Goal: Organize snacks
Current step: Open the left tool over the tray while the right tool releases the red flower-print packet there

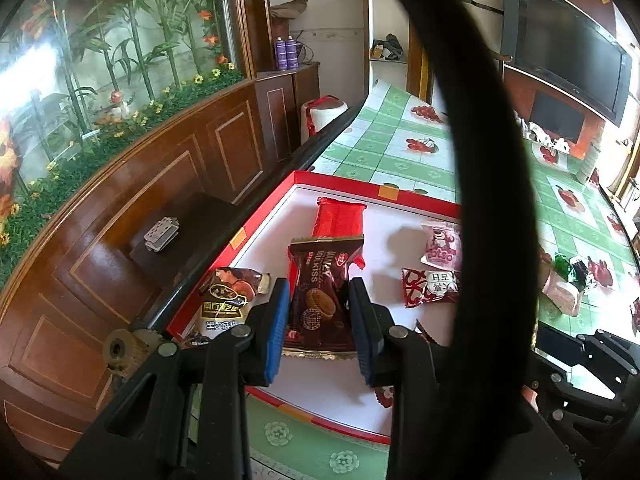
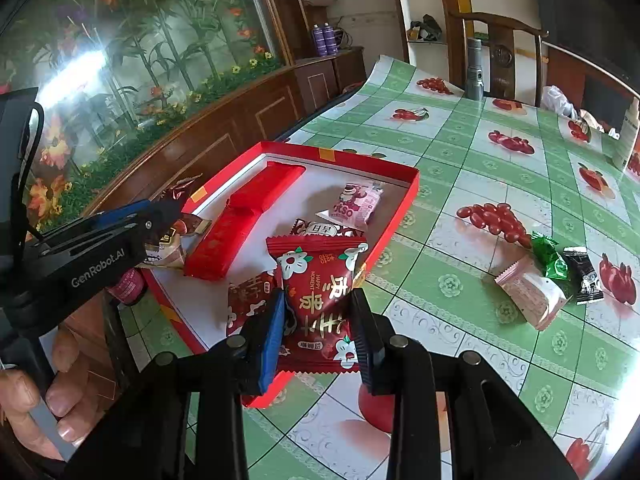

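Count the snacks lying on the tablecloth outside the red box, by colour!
Pink packet: 1
Green candy: 1
Black candy: 1
Total: 3

The table (image 2: 460,184) (green checked cloth) carries a red tray (image 2: 400,216), three loose snack packets (image 2: 548,280), perhaps a flashlight (image 2: 475,68).

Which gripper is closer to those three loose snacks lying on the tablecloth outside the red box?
Right. The right gripper is over the box's near corner, beside them; the left gripper is across the box.
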The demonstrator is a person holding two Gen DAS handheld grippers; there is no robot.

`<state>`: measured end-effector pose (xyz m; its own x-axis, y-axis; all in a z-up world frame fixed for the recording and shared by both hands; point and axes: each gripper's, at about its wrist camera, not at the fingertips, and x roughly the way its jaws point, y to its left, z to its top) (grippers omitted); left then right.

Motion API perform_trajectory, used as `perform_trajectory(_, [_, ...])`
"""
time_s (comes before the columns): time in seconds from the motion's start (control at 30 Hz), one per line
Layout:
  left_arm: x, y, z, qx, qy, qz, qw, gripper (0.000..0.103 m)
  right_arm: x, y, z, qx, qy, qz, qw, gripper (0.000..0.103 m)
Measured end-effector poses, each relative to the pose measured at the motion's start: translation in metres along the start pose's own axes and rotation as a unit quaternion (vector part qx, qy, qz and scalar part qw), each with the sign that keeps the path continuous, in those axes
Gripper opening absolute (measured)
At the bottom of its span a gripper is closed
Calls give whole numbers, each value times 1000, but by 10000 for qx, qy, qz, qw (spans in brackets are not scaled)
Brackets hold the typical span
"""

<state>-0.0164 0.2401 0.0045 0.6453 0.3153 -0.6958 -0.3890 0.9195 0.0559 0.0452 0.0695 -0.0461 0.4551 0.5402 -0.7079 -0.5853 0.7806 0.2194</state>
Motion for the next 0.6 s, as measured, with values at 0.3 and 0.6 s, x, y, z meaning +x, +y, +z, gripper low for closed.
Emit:
perform_trajectory(0.3, [12, 8, -1, -64, 114, 63, 9999, 32, 13, 1, 5, -26, 73, 77, 9999, 31])
perform_trajectory(0.6, [41, 23, -2, -195, 428, 141, 9988, 32, 31, 3, 20, -45, 120, 140, 9998, 31])
